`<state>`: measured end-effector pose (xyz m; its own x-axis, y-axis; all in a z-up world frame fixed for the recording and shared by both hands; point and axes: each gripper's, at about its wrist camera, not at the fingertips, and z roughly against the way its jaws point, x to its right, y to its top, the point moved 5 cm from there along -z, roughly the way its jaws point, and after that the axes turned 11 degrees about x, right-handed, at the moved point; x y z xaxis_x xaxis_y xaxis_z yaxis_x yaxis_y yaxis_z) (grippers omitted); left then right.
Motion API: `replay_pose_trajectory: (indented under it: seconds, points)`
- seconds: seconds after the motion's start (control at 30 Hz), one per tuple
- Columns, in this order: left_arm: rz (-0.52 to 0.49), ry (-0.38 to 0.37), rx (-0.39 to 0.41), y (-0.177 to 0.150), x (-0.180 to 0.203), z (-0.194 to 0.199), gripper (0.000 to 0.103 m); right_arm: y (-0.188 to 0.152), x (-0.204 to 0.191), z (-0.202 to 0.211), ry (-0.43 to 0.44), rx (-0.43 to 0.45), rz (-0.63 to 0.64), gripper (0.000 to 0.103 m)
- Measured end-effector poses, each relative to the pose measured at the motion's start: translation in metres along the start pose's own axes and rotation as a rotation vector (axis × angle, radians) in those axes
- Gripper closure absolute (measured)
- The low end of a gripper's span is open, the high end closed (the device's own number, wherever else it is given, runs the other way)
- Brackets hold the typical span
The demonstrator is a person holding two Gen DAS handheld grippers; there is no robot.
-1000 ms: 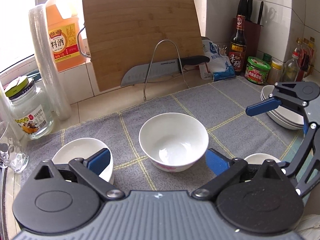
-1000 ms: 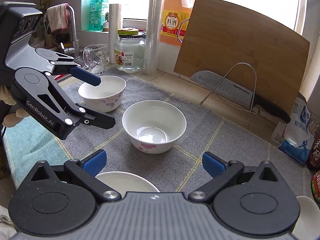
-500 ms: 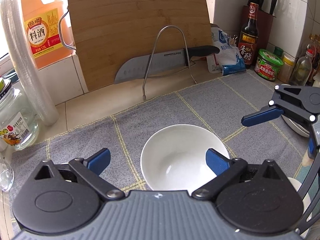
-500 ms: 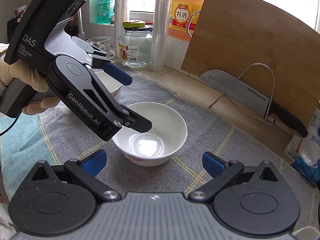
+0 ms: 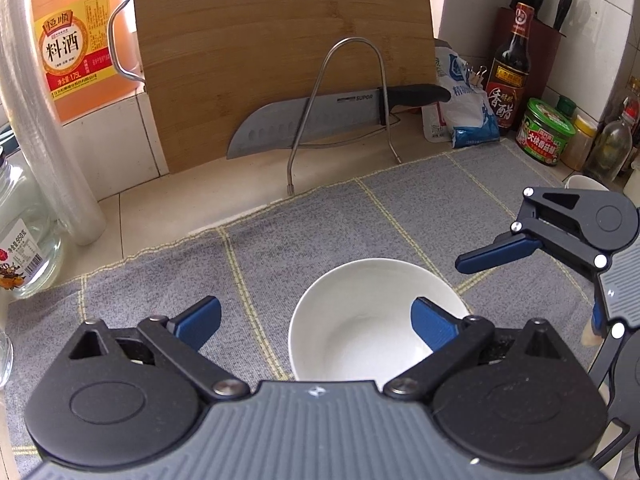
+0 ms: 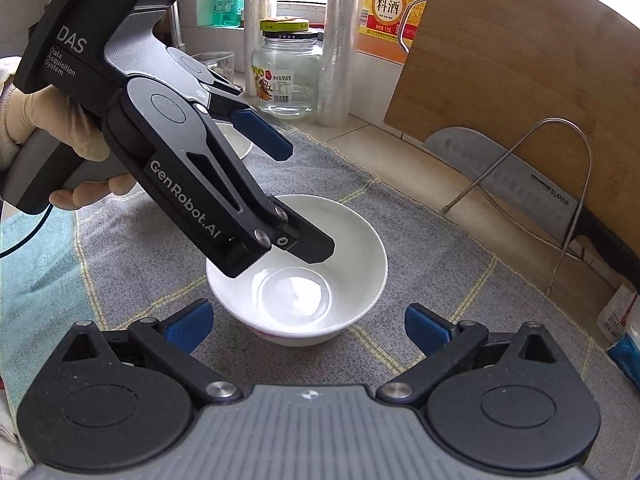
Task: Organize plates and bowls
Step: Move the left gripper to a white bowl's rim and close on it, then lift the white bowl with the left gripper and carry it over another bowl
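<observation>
White bowl (image 6: pixel 298 276) sits upright on the grey checked cloth (image 5: pixel 360 220) on the bench, in front of the cutting board (image 5: pixel 280 40) & the knife (image 5: pixel 320 120) leaning on its wire stand. Left claw (image 5: pixel 316 316) is spread wide and straddles the bowl's left wall: right finger (image 5: pixel 434 326) inside, over the basin, left finger (image 5: pixel 200 316) outside over cloth. So the rim lies betw. the pads, a bit right of claw centre; bowl is round, no long axis to line up. Left hand is clearly nearer. Right claw (image 6: pixel 306 326) also spread, holding nothing, just short of the bowl's near side.

Right wrist view shows what left can't: left claw tilted down into the bowl, lower finger tip (image 6: pixel 312 246) inside & above the bottom, plus a 2nd bowl (image 6: pixel 236 142) behind it, mostly hidden. Left wrist view alone shows the sauce bottles beside the board, and a white rim (image 5: pixel 586 182) at far right – can't tell plate or bowl
</observation>
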<state>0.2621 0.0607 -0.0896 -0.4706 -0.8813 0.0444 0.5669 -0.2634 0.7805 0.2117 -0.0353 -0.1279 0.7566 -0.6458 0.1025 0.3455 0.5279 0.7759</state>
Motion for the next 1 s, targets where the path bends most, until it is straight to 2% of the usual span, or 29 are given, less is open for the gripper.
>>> replay_pose_trajectory:
  seconds: [0.13, 0.27, 0.4, 0.6, 0.77, 1.0]
  points:
    - [0.007, -0.031, -0.031, 0.0, 0.001, -0.002, 0.007, -0.002, 0.001, -0.006, 0.018, -0.009, 0.003, 0.0]
    - [-0.015, -0.049, -0.067, -0.003, 0.004, -0.007, 0.019, -0.004, 0.002, -0.011, 0.022, -0.021, 0.0, 0.001]
    - [-0.018, -0.073, -0.092, -0.006, 0.006, -0.01, 0.031, -0.005, 0.001, -0.013, 0.029, -0.028, 0.006, 0.01]
    - [0.001, -0.094, -0.105, -0.008, 0.006, -0.012, 0.039, -0.004, -0.005, -0.012, 0.027, -0.023, 0.035, 0.016]
    - [0.016, -0.117, -0.114, -0.009, 0.006, -0.014, 0.044, -0.004, -0.006, -0.012, 0.021, -0.022, 0.035, 0.017]
    - [0.034, -0.126, -0.115, -0.009, 0.005, -0.011, 0.044, -0.003, -0.007, -0.012, 0.013, -0.03, 0.037, 0.017]
